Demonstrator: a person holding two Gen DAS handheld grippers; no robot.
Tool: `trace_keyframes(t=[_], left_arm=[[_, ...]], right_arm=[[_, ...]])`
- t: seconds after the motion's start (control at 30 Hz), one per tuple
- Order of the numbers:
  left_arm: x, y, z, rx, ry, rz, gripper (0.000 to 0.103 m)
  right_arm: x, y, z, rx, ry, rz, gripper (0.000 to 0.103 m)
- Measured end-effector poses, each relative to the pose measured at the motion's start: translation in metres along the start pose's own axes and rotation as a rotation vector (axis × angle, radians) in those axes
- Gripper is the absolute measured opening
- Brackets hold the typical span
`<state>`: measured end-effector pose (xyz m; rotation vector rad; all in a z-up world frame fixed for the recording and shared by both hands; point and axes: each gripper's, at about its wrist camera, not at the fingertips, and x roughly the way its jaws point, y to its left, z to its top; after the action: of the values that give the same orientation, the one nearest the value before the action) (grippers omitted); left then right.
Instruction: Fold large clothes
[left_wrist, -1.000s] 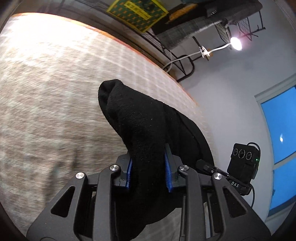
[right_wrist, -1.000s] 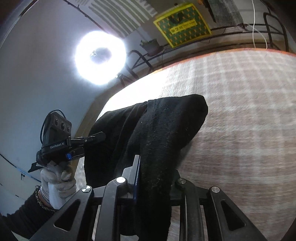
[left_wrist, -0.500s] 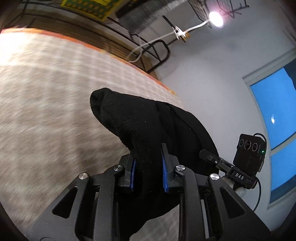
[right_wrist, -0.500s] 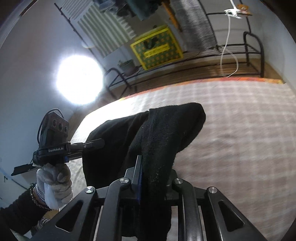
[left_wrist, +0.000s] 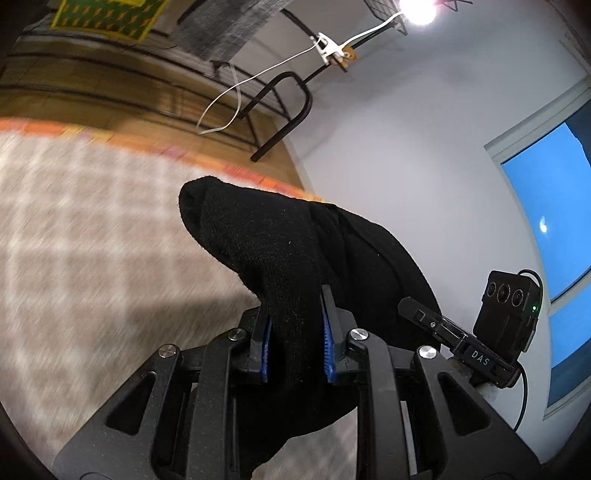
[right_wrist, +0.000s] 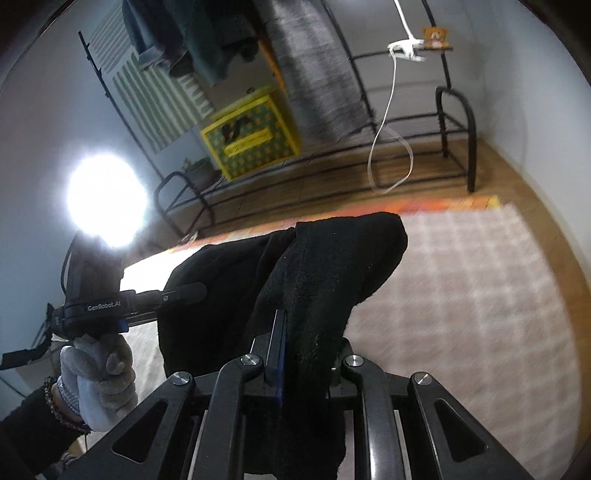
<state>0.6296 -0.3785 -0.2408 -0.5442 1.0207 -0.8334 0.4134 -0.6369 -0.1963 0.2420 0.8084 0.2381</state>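
Observation:
A black knitted garment (left_wrist: 280, 251) is held up above a beige checked rug (left_wrist: 74, 229). My left gripper (left_wrist: 295, 347) is shut on one bunched end of it, cloth between the blue pads. My right gripper (right_wrist: 303, 354) is shut on the other end (right_wrist: 332, 266). The cloth hangs slack between the two grippers. The right gripper also shows at the right of the left wrist view (left_wrist: 480, 343). The left gripper, in a gloved hand, shows at the left of the right wrist view (right_wrist: 110, 306).
The rug (right_wrist: 461, 295) has an orange border (right_wrist: 443, 205) at its far edge, then wooden floor. A black metal rack (right_wrist: 454, 122) with hanging clothes and a yellow-green box (right_wrist: 255, 133) stands by the wall. A bright lamp (right_wrist: 105, 199) glares at left. A window (left_wrist: 554, 221) is at right.
Both grippers have tilted and lifted upward with the garment still held. The rug has dropped lower in both views and the rack and wall have come into view.

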Motion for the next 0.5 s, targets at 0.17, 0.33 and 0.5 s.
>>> trace_keyframes(t=[0.17,0.33,0.5], left_arm=[[0.041,-0.011,0.035,-0.002,-0.045,-0.011,0.019],[0.093,0.002,0.046,0.003,-0.012,0.086,0.019],[0.121,0.026,0.049,0.001,0.026,0.235,0.02]], right_arm=[[0.005,-0.029,0.038,-0.031,-0.054,-0.031,0.012],[0.034,-0.067,0.05,-0.026,-0.043,-0.068,0.012],[0.087,-0.11,0.028,-0.018,0.124,-0.221,0.013]])
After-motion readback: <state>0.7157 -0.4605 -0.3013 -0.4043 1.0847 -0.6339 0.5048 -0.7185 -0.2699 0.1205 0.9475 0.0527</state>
